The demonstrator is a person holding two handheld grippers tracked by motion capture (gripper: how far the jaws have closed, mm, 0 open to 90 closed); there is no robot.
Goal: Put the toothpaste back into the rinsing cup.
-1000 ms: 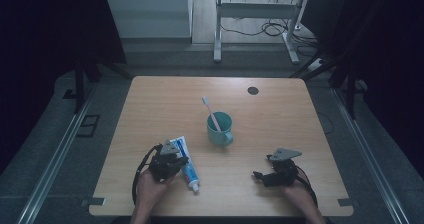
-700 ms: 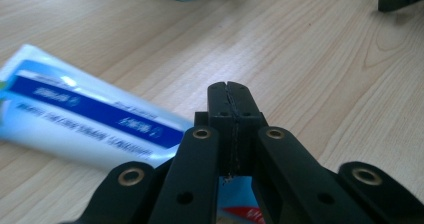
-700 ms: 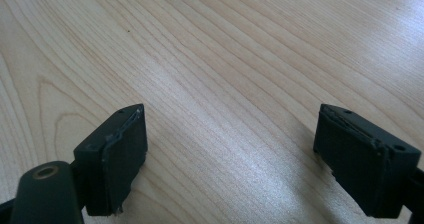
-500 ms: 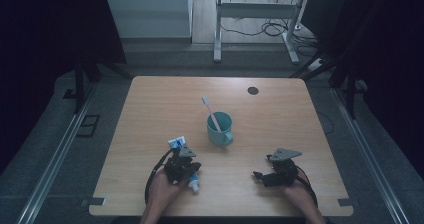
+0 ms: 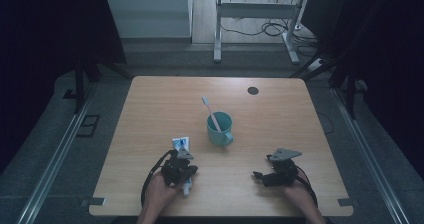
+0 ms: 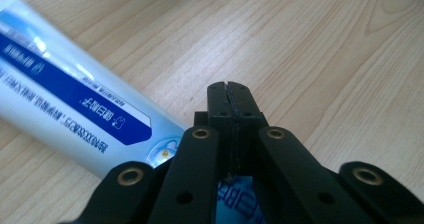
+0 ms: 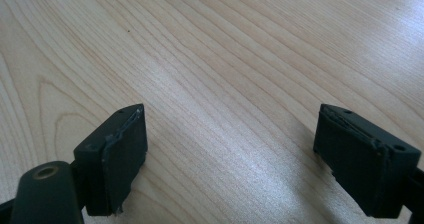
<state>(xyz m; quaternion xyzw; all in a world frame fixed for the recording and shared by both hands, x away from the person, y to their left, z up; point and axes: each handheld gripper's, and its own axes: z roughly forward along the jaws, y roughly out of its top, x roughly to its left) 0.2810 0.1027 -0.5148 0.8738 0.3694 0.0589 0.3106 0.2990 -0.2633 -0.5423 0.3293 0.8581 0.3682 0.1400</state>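
Observation:
A white and blue toothpaste tube (image 5: 180,144) lies on the wooden table (image 5: 150,114), its cap end towards the front edge. My left gripper (image 5: 182,168) hovers over the tube's middle and hides that part. In the left gripper view its jaws (image 6: 230,88) are pressed together with nothing between them, and the tube (image 6: 70,99) runs off to the left beneath them. A teal mug (image 5: 219,130) with a white toothbrush (image 5: 210,111) in it stands just beyond. My right gripper (image 5: 261,175) rests at the front right, its jaws wide apart (image 7: 230,154) over bare wood.
A small dark round spot (image 5: 253,90) marks the table's far right part. Beyond the table stand a white desk frame (image 5: 220,29) and cables on the floor. Metal rails run along both sides.
My left gripper has moved right, from beside the toothpaste tube to over its middle. The tube, the mug and the right gripper have stayed put.

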